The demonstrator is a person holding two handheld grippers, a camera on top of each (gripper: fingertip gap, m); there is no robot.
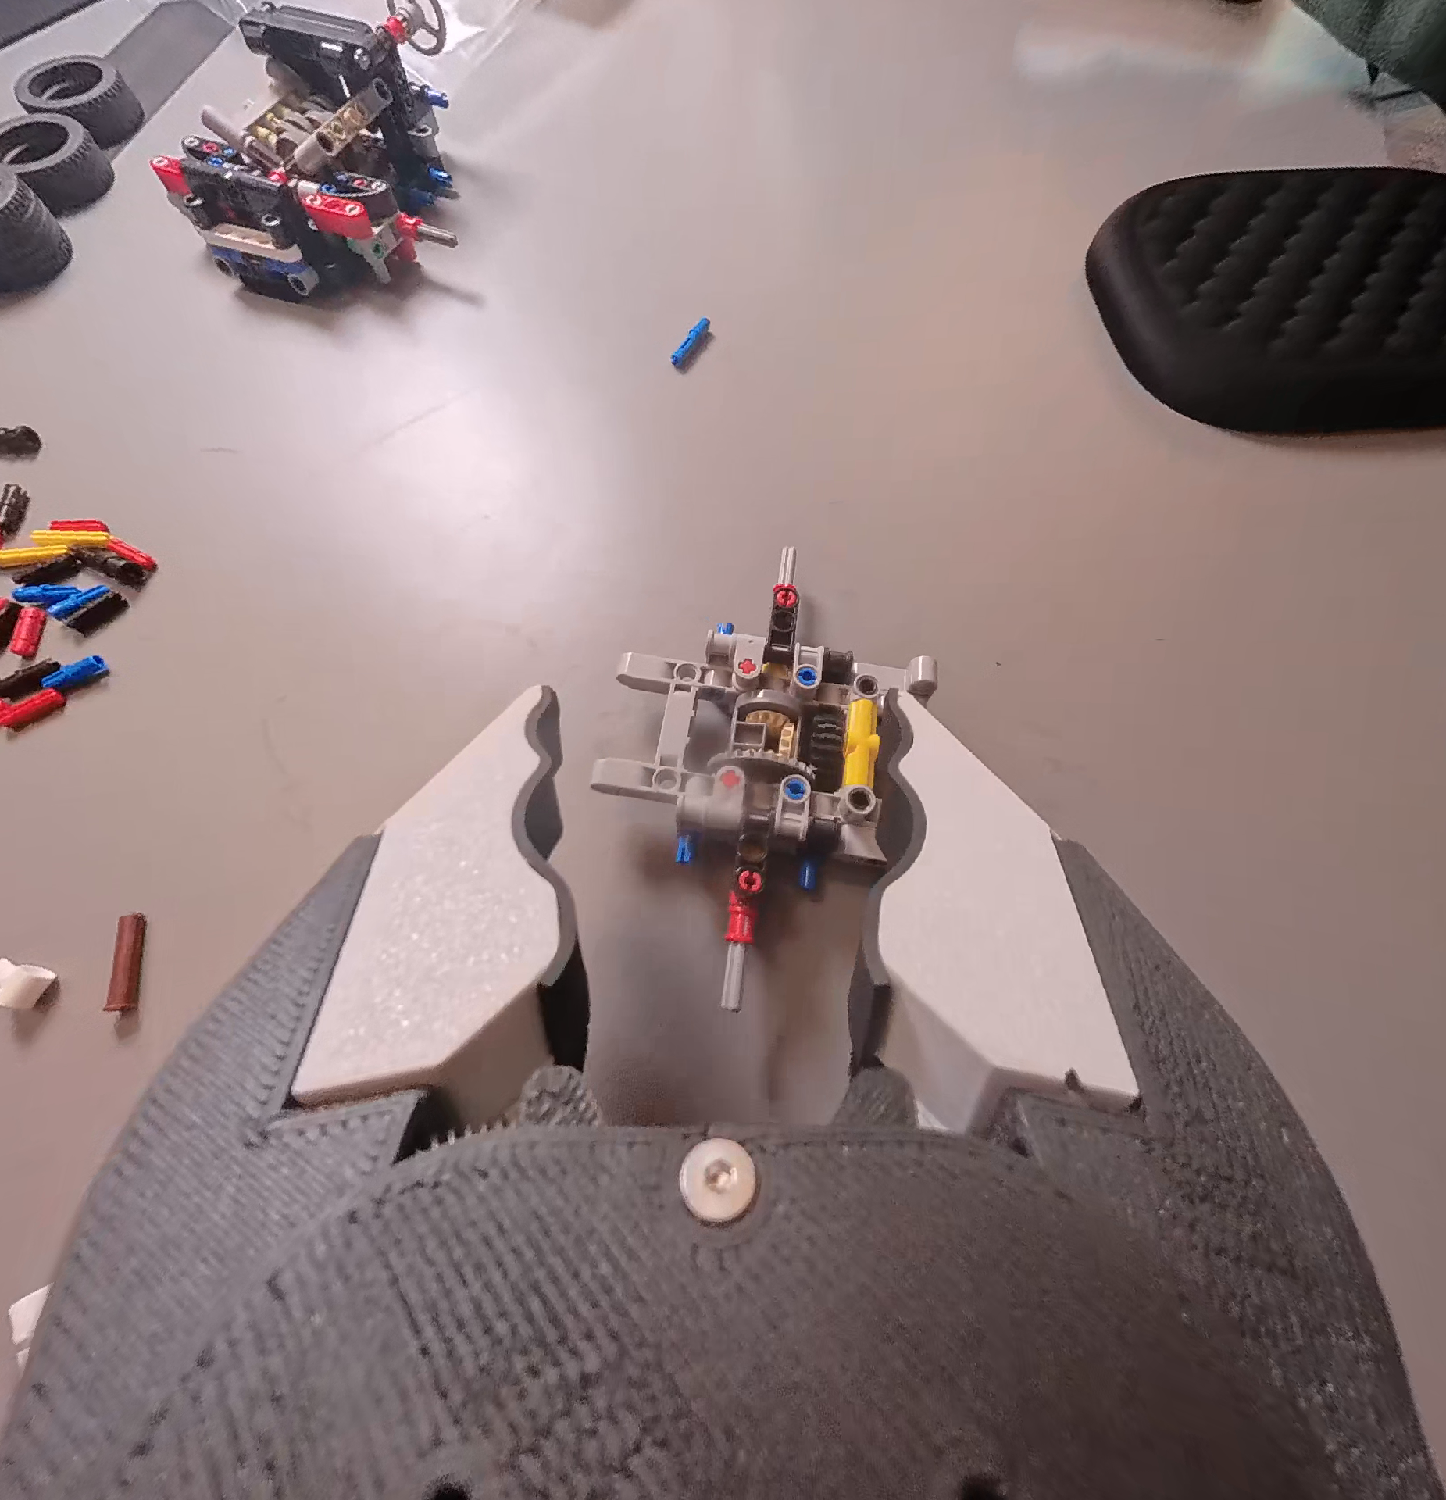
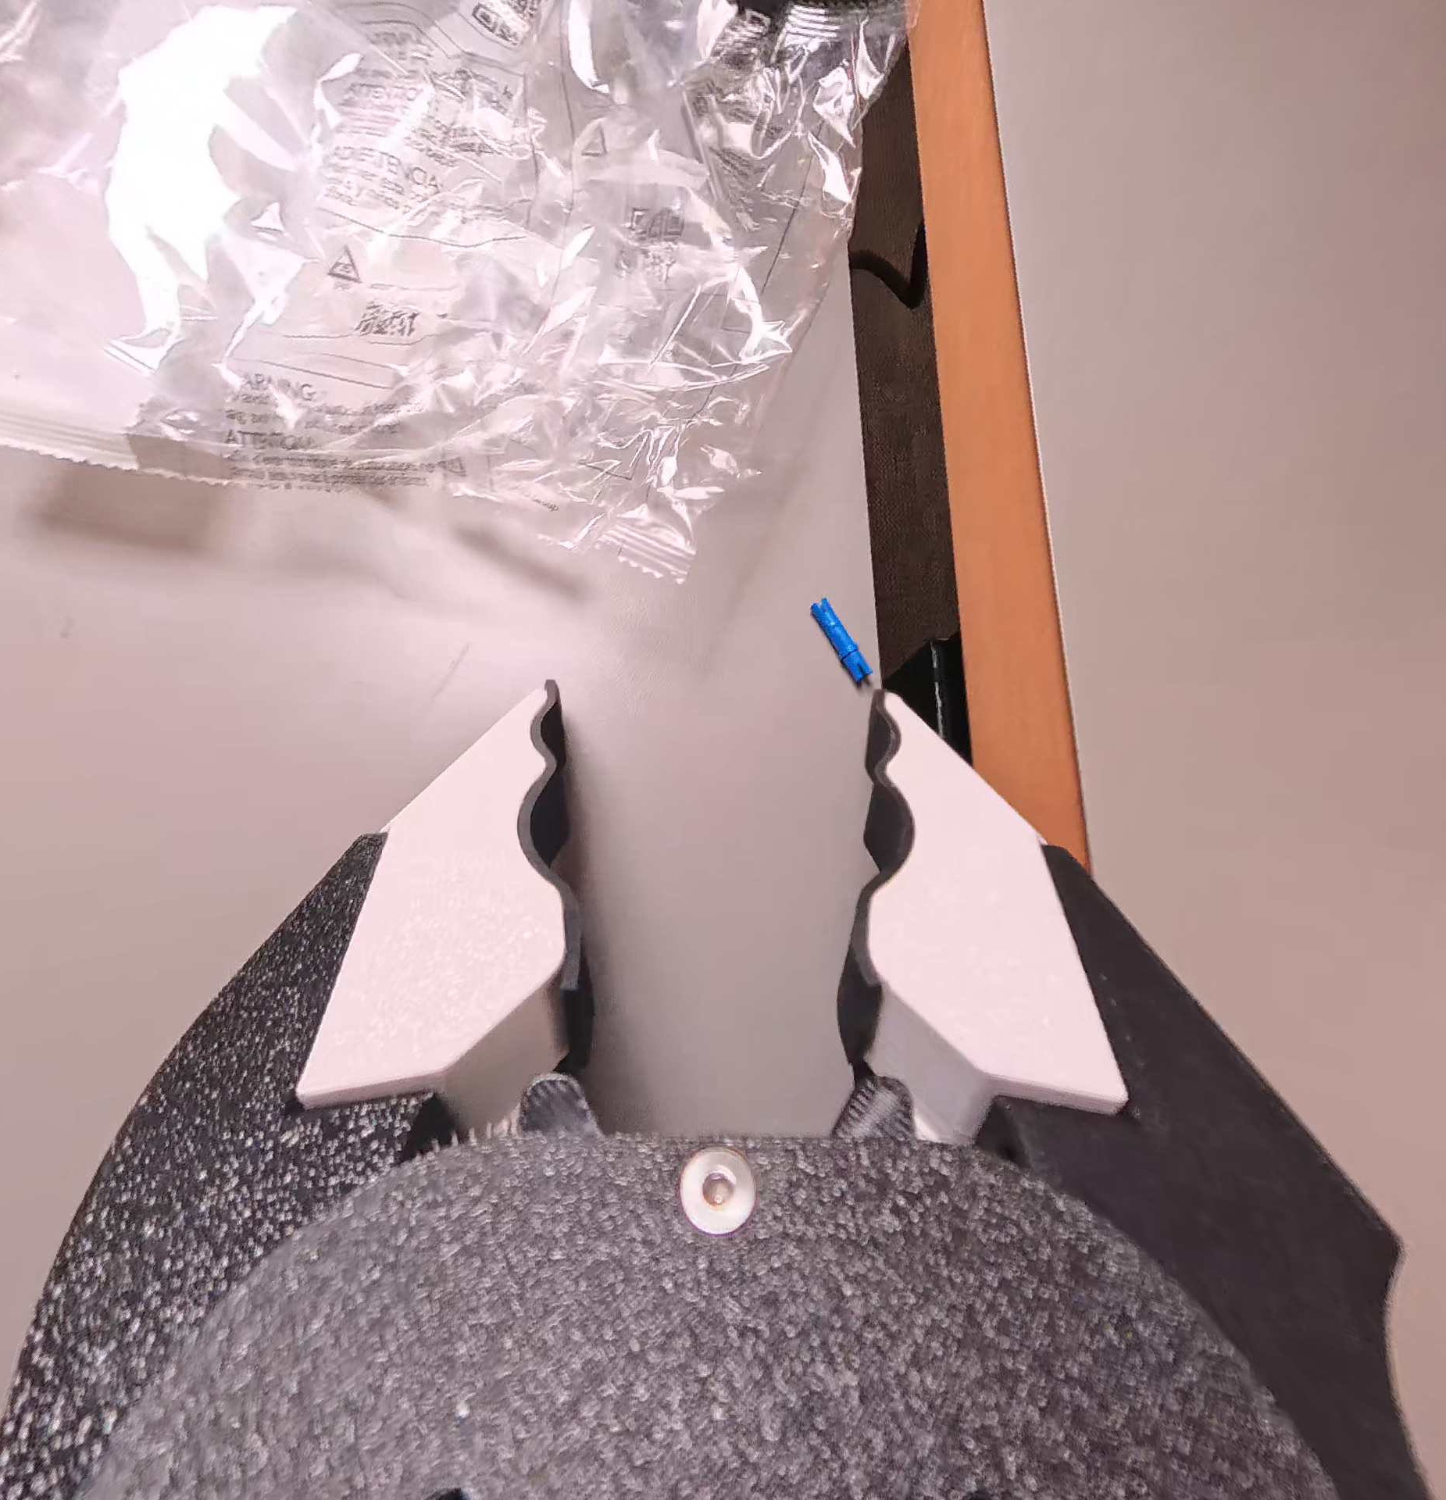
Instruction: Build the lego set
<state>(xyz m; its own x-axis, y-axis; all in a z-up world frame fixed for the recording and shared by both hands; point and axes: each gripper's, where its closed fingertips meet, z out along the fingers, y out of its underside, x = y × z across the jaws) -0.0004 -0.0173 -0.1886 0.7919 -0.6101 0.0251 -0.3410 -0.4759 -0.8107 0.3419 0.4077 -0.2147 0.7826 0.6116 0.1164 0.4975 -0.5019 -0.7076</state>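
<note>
Lying between spread left gripper (image 1: 723, 714) fingers, grey gear assembly (image 1: 772, 751) with yellow pin

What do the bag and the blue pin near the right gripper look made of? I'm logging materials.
Bag: thin clear plastic film, glossy; it is crinkled, see-through, with a serrated sealed edge. Blue pin: likely hard moulded plastic, smooth with uniform colour; too small to be sure.
</note>
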